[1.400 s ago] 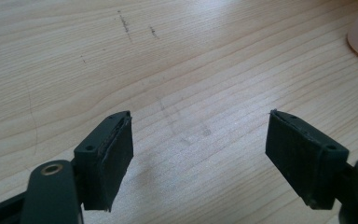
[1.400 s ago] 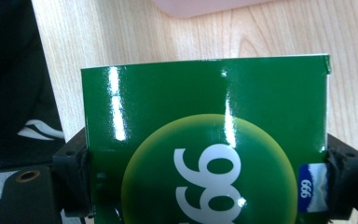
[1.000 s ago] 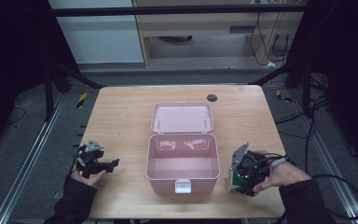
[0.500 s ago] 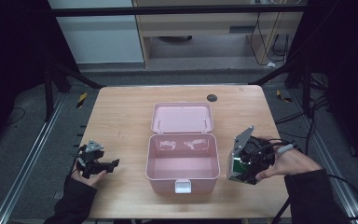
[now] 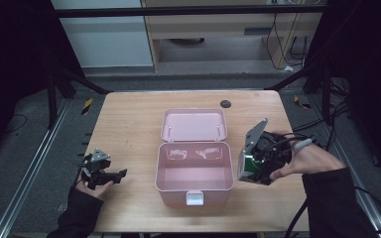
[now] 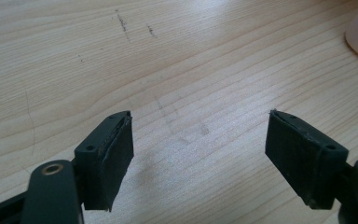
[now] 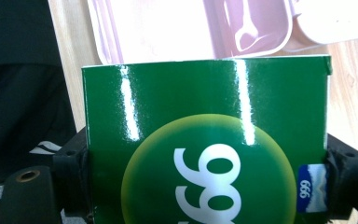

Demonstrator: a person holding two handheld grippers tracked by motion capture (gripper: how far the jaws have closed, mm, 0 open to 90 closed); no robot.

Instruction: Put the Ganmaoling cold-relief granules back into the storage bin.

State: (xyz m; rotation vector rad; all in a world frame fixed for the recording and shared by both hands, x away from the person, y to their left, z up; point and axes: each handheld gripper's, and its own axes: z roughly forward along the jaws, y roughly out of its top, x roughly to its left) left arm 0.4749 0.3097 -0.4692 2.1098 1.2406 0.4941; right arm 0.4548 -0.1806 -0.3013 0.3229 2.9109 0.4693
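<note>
Green box [image 7: 205,144] in right gripper [image 5: 258,166]

The pale wooden surface [image 5: 129,124] stands on a dark grey floor [image 5: 25,129], lit from above while the room around it lies in shadow. Beyond the surface, far from both tongs, a white panel [image 5: 104,34] stands beside a light wooden cabinet [image 5: 213,25]. A black frame bar [image 5: 188,11] runs across in front of them. Left of the left tongs a metal rail [image 5: 30,178] crosses the floor; cables [image 5: 322,124] lie beyond the right tongs.
</note>
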